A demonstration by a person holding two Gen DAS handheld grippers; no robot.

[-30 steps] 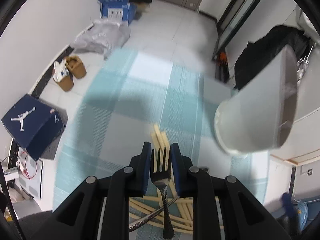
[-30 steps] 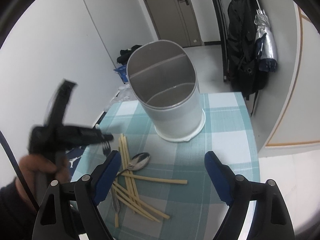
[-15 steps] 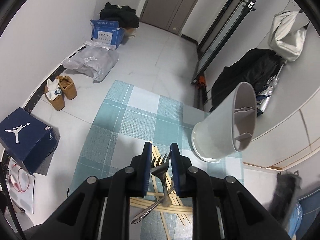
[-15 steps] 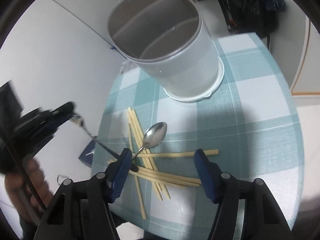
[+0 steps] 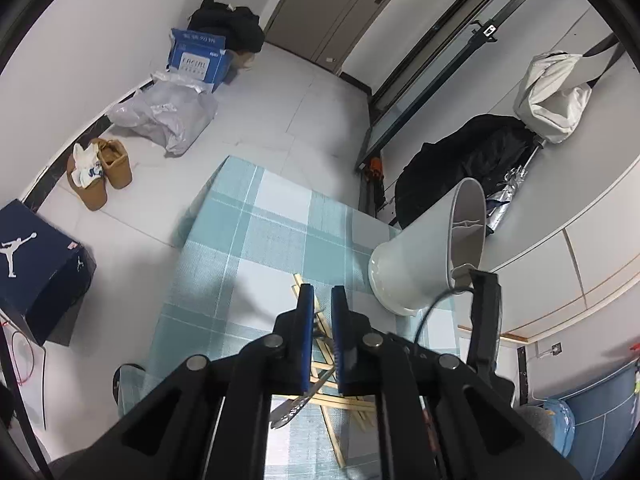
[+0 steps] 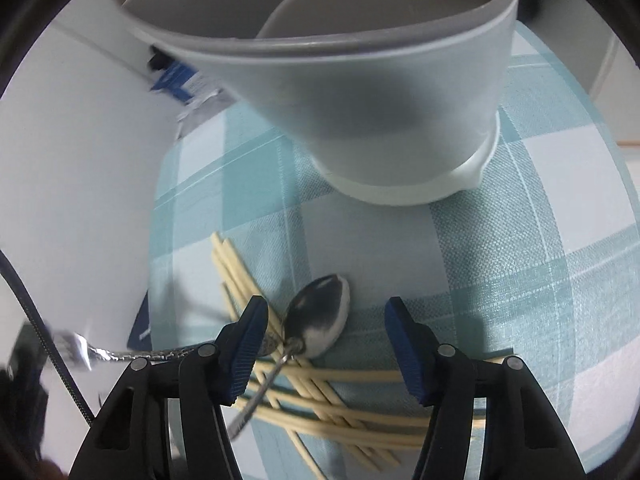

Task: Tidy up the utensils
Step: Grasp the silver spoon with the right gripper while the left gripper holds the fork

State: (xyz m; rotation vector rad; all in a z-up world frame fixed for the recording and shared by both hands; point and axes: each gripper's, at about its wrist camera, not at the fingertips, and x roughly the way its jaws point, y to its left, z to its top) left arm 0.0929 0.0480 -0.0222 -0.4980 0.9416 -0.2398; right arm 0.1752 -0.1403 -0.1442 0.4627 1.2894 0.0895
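While your left gripper (image 5: pixel 321 312) stays clamped on the fork (image 6: pixel 120 354), lifted off to the left of the table, your right gripper (image 6: pixel 326 322), its jaws just narrowed yet apart and empty, hangs over the spoon (image 6: pixel 320 322). That spoon's bowl lies between the blue pads, nearer the left one, atop scattered chopsticks (image 6: pixel 340 412) on the checked cloth (image 6: pixel 520 280), before the holder (image 6: pixel 360 92).
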